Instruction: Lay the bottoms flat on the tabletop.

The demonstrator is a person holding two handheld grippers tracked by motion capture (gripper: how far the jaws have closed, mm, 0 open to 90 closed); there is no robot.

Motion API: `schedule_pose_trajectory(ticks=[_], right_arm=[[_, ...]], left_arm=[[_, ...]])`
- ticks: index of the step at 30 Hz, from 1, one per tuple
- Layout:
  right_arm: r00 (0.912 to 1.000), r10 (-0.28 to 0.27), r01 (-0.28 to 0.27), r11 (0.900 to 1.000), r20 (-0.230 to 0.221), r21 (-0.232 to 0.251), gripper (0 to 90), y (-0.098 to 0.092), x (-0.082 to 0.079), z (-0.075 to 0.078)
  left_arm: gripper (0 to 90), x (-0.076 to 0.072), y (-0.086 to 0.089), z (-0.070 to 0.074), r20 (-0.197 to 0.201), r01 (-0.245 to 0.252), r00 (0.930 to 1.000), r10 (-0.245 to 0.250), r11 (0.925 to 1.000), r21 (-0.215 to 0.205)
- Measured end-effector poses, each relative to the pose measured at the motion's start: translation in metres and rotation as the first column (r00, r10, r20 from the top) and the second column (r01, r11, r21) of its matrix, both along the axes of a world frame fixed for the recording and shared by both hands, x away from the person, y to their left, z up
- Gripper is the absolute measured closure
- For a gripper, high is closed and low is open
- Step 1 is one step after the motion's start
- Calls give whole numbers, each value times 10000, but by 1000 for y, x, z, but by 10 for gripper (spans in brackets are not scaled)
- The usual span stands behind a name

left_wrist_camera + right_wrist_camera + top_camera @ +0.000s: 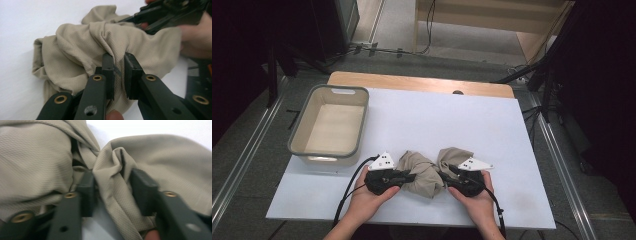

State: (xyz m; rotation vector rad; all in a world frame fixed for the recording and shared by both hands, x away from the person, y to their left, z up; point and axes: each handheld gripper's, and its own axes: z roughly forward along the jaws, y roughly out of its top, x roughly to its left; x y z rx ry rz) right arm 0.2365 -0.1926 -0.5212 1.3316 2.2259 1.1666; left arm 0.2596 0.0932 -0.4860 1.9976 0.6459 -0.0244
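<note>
Beige cloth [426, 171], a fine mesh knit, lies crumpled in a soft heap at the near middle of the white worktop [422, 120], bunched into two lumps with a twisted waist between them. My left claw [412, 176] comes at it from the left; in the left gripper view its pads have a narrow fold pinched between them. My right claw [444, 176] comes in from the right; in the right gripper view a thicker ridge of fabric stands between its jaws, the left pad against it, but that view is blurred and I cannot tell whether the right pad presses.

How the cloth is folded underneath is hidden, and both claw tips are partly buried in it from above. My hands and forearms are cut off at the near edge.

A grey-rimmed tub [331, 124] sits at the far left of the worktop, well apart from the cloth. Beyond lie a wooden edge, cables on the floor and dark surroundings.
</note>
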Motion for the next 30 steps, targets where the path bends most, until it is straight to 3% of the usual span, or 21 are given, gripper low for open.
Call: schedule_pose_trajectory(ticks=[2,3,7,10,14,19,20,23,27,30], right_arm=[[10000,5,-5,9998,38,-202,797,-2,-2,1],[10000,-39,40,9998,47,-205,830,-5,-2,1],[9981,-372,370,9993,492,40,853,-22,-7,8],[9907,-957,927,9951,966,343,855,-40,-12,19],[9802,-1485,1435,9885,1311,469,855,-59,-16,27],[9688,-2265,2205,9731,1007,670,846,-83,-20,23],[9669,-2369,2293,9697,951,843,825,-88,-20,22],[9683,-2277,2160,9697,1023,1139,599,-93,-20,26],[9702,-1677,1480,9817,1751,1198,483,-80,-27,40],[9742,-1118,883,9883,1962,1245,433,-63,-31,43]], left_arm=[[823,-3,-1,4,100,286,9995,-284,9992,-282],[825,-4,-1,6,162,386,9991,-380,9985,-390],[827,-11,-1,20,479,695,9967,-656,9940,-841],[824,-11,5,28,568,546,9972,-476,9902,-1287],[823,-5,12,25,478,22,9989,30,9939,-1099],[850,5,25,21,492,-717,9959,753,9949,-710],[852,6,29,21,498,-835,9950,869,9943,-666],[853,7,33,20,471,-1026,9933,1053,9932,-551],[852,9,30,14,379,-953,9946,970,9944,-454],[852,8,28,14,394,-930,9947,947,9947,-427]])
